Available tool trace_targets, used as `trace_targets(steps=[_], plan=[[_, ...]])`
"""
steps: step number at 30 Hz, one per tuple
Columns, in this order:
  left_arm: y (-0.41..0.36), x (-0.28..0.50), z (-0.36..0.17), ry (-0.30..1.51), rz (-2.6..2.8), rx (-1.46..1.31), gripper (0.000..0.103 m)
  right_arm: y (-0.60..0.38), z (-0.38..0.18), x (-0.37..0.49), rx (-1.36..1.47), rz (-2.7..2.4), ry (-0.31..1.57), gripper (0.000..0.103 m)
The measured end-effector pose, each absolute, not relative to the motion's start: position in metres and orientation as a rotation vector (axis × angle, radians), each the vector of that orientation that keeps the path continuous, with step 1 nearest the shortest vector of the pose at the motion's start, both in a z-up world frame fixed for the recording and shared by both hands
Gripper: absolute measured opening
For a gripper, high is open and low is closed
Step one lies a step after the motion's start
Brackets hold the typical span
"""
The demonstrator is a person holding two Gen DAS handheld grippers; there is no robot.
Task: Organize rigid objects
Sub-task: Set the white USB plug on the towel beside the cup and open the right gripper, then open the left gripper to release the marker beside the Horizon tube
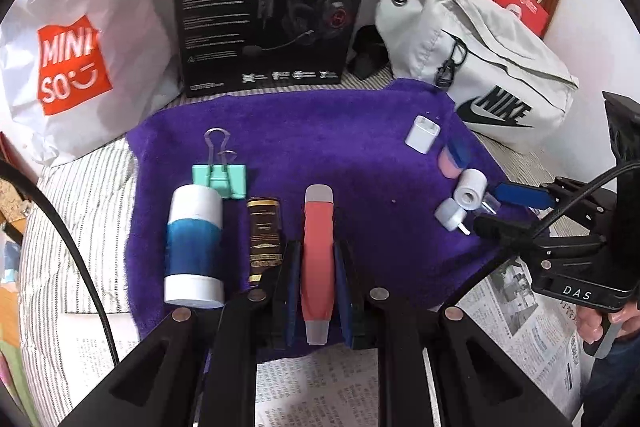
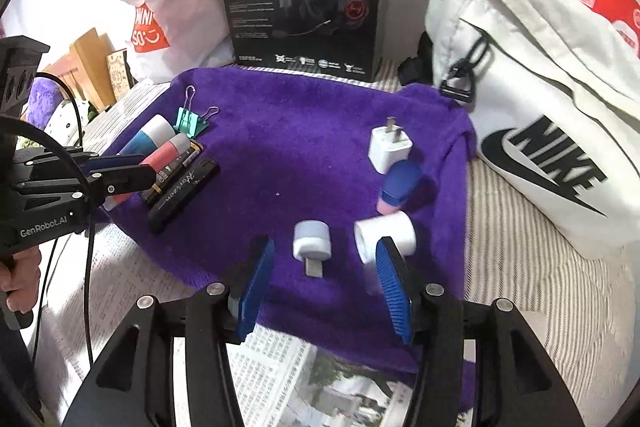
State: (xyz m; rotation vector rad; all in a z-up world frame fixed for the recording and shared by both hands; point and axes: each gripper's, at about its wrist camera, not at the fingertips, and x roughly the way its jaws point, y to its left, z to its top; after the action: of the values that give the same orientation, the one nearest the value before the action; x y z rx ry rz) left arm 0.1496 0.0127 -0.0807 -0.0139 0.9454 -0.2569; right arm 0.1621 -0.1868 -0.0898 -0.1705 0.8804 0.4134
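On the fuzzy purple towel (image 1: 320,147), my left gripper (image 1: 318,263) clamps the smooth pink tube (image 1: 318,247); right gripper (image 2: 324,283) is released over the white adapter (image 2: 312,239). Only the right view shows the black pen (image 2: 184,195).

White Nike bag (image 2: 532,75); black headset box (image 1: 272,7); Miniso bag (image 1: 76,63); newspaper (image 2: 276,367).

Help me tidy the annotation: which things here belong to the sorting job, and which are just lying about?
Job: pink-and-grey tube in left gripper; blue-and-white cylinder; green binder clip; white charger; white USB plug.
Lying about: headset box, Nike bag, Miniso bag.
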Motion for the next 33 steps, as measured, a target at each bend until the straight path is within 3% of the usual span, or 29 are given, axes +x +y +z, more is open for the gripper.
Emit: trace_targets(steps=[33], plan=[[-0.033,0.183,-0.113,1.029,-0.329,0.081,0.017,-0.249,-0.099,0.141,-0.047,0.320,0.905,0.058]])
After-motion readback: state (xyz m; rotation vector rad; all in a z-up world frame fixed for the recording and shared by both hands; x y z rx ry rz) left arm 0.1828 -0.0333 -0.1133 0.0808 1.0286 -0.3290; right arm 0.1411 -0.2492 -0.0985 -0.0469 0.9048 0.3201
